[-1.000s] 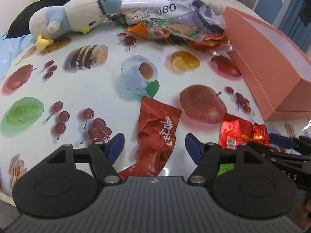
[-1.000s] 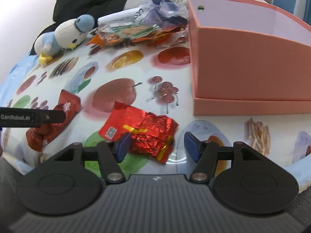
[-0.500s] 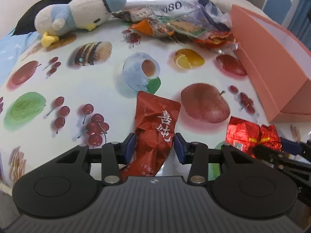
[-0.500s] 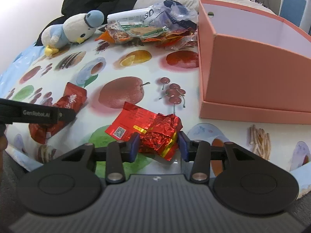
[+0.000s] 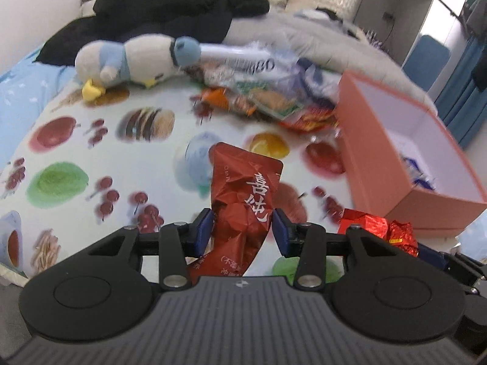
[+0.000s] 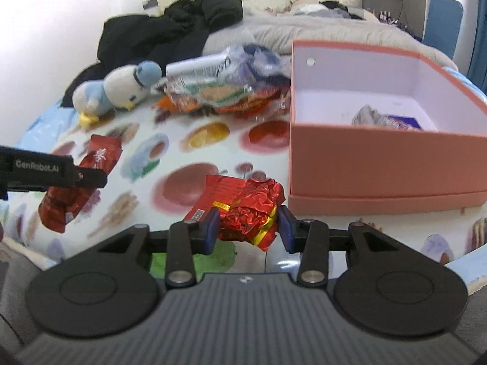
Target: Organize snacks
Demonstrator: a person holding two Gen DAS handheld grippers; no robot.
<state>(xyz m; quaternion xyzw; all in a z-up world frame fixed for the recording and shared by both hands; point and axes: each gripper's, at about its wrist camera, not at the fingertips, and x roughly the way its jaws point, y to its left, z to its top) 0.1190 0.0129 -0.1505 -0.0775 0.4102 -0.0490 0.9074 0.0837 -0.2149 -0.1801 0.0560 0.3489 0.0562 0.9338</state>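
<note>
Left wrist view: left gripper [image 5: 242, 228] clenched on dark red snack packet [image 5: 243, 194], raised over fruit-print tablecloth [image 5: 76, 152]; pink box [image 5: 395, 164] at 2 o'clock.

Right wrist view: right gripper [image 6: 248, 228] clamping crinkled red foil packet [image 6: 243, 210], lifted; pink box [image 6: 380, 164] at 1 o'clock, snack pile [image 6: 222, 91] at 12.

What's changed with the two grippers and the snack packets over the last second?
Both grippers went from open to shut: the left gripper took the dark red packet, the right gripper the shiny red packet. Both packets now look lifted off the cloth. The pink box, plush bird and snack pile stayed put.
</note>
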